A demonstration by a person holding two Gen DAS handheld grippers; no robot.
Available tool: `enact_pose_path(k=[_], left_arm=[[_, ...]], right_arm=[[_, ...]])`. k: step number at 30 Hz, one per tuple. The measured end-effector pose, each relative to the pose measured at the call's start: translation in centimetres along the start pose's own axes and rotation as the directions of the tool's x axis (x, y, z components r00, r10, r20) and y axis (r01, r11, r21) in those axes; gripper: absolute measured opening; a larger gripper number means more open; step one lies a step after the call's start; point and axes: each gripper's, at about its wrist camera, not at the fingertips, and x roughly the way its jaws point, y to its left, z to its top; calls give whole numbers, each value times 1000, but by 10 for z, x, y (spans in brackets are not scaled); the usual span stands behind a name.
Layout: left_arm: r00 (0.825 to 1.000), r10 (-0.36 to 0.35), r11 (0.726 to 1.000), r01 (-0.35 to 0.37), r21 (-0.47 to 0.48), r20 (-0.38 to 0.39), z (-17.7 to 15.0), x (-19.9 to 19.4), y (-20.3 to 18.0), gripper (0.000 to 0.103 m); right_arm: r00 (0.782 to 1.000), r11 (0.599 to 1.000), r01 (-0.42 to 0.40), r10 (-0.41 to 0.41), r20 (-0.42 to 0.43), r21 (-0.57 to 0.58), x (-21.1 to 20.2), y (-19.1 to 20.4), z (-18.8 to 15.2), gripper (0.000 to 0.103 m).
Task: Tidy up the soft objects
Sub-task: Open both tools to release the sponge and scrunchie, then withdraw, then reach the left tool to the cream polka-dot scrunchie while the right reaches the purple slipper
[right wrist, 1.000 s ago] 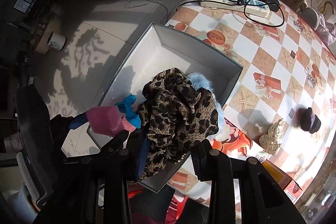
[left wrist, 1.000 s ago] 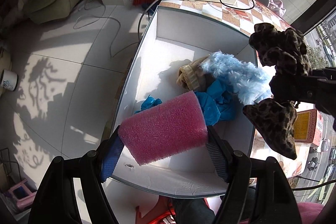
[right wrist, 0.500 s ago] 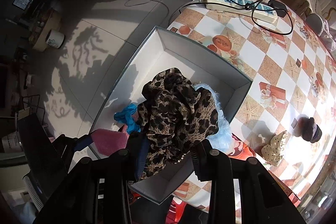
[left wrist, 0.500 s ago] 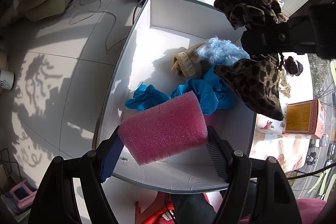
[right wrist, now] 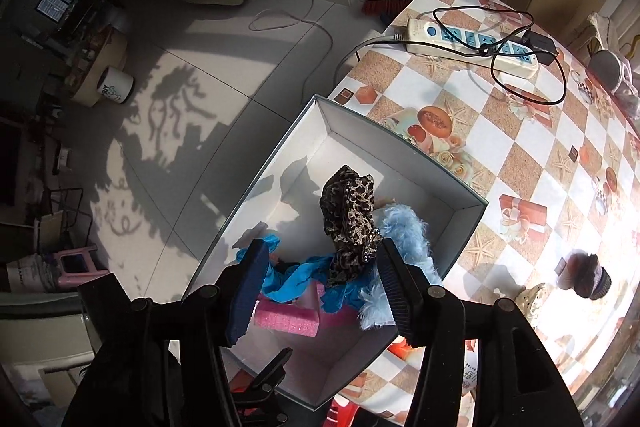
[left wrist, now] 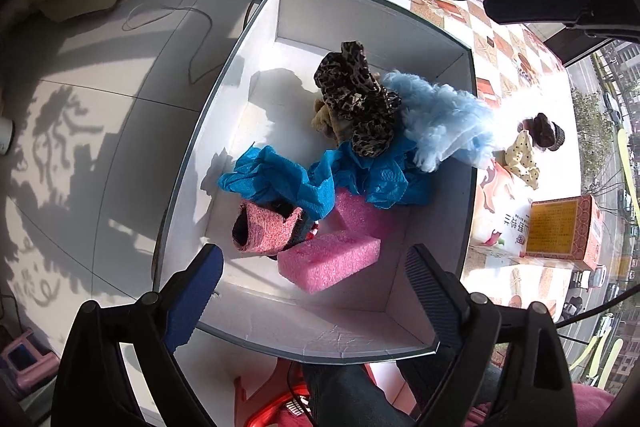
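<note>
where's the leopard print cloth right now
In the left wrist view the leopard print cloth lies inside the white box, atop a tan item, between the fluffy light blue piece and the crumpled blue paper.

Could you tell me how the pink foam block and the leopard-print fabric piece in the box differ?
The pink foam block is a plain, straight-edged slab lying flat on the floor of the white box; the leopard-print fabric piece is spotted brown and black, crumpled, and sits atop the other soft items. Both lie in the box, free of either gripper.
</note>
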Motion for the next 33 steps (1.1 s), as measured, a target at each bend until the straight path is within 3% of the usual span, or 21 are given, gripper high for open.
enact_pose_path(k=[1,3,8,10,11,18,26,33], left_arm=[[1000,-9,1000,9,-9,21,0,-2,1,103],[999,-20,1000,20,-17,38,1,-3,2,103],[996,-44,998,47,-35,74,6,-9,5,103],[995,-70,997,73,-35,72,10,-10,4,103],[994,-82,996,84,-30,71,11,-14,1,103],[990,-129,983,120,136,59,29,-29,-44,103],[986,-165,928,155,338,1,60,-29,-134,103],[978,-152,885,200,421,-146,88,20,-223,103]], right_arm=[[1000,1000,0,0,3,6,-1,-1,1,82],[1000,1000,-6,6,21,26,-4,-7,0,93],[1000,996,-17,19,-21,86,-3,-26,-4,93],[999,994,-27,31,-38,108,-3,-36,-9,103],[999,993,-29,34,-39,118,-6,-41,-12,103],[999,967,-47,51,-9,251,-36,-99,-45,103],[997,857,-64,39,59,512,-82,-198,-107,103],[995,709,-60,-13,97,703,-108,-283,-179,103]])
